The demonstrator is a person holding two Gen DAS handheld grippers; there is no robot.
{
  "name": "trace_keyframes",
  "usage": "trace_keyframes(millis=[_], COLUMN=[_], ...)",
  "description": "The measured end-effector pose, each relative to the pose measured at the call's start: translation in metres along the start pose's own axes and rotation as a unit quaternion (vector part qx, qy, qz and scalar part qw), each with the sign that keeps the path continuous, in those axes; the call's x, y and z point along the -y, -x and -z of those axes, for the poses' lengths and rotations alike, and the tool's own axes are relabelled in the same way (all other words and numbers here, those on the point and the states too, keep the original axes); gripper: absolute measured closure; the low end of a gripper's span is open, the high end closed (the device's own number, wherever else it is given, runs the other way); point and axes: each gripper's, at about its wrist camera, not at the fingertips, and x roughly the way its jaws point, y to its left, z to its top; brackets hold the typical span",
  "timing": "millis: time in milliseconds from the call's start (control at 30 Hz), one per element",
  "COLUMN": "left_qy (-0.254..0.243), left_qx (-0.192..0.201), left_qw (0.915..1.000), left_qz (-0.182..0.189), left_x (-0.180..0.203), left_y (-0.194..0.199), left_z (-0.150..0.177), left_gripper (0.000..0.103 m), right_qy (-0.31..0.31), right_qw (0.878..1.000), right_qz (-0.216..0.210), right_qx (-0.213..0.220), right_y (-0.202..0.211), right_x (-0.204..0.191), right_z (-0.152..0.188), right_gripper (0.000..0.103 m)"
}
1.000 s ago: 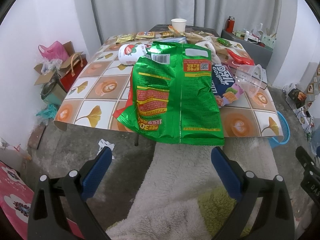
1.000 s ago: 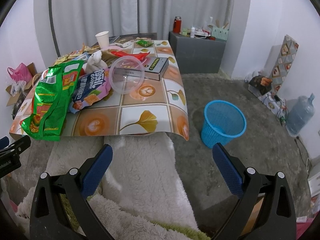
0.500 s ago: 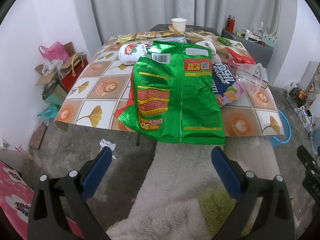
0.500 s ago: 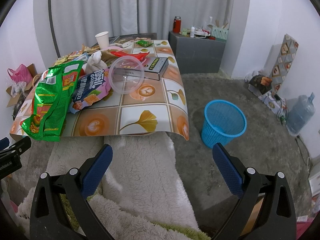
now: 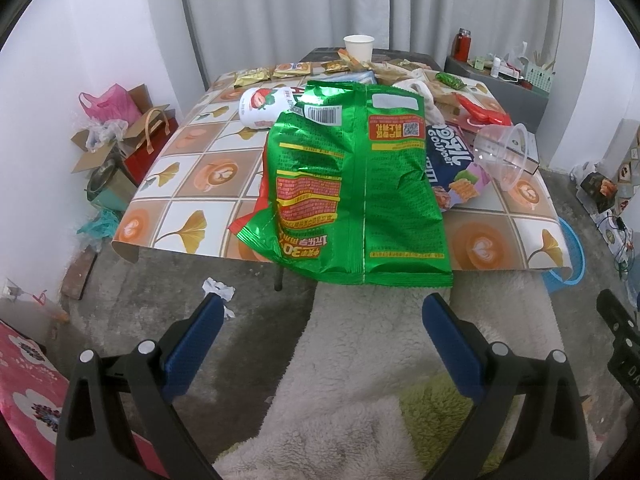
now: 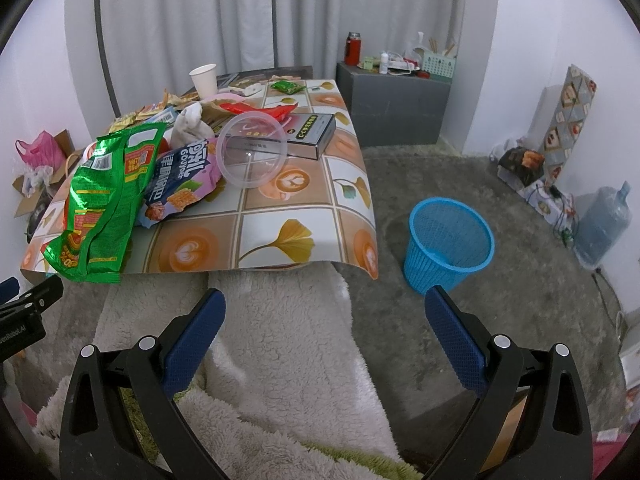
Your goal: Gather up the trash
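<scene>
Left tool (image 5: 320,312), its blue-padded fingers spread wide and gripping nothing, faces the crinkled green foil snack bag (image 5: 352,184) straight ahead, overhanging the tiled-pattern worktop's (image 5: 176,184) near edge, long axis pointing away. Right tool (image 6: 324,308), equally released, sits nearer the blue mesh wastebasket (image 6: 450,240).

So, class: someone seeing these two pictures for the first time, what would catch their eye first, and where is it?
The big green snack bag grabs attention first, draped over the near edge of the cluttered table. Next comes the blue mesh basket on the floor, right of the table. A clear plastic cup lies on its side among the wrappers.
</scene>
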Motion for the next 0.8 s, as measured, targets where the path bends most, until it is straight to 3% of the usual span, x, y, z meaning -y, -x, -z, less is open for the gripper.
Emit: trace_keyframes(millis=[800], left_qy=[-0.002], left_qx=[-0.001], left_qw=[1.0], left_qz=[-0.003], left_x=[-0.0018], left_y=[-0.0003], left_z=[0.0001], left_gripper=[0.006], right_qy=[-0.003], right_qw=[1.0], right_qz=[-0.004], right_qx=[0.001], right_y=[-0.0001], right_x=[0.0008], right_z=[0.0003], right_gripper=[0.008])
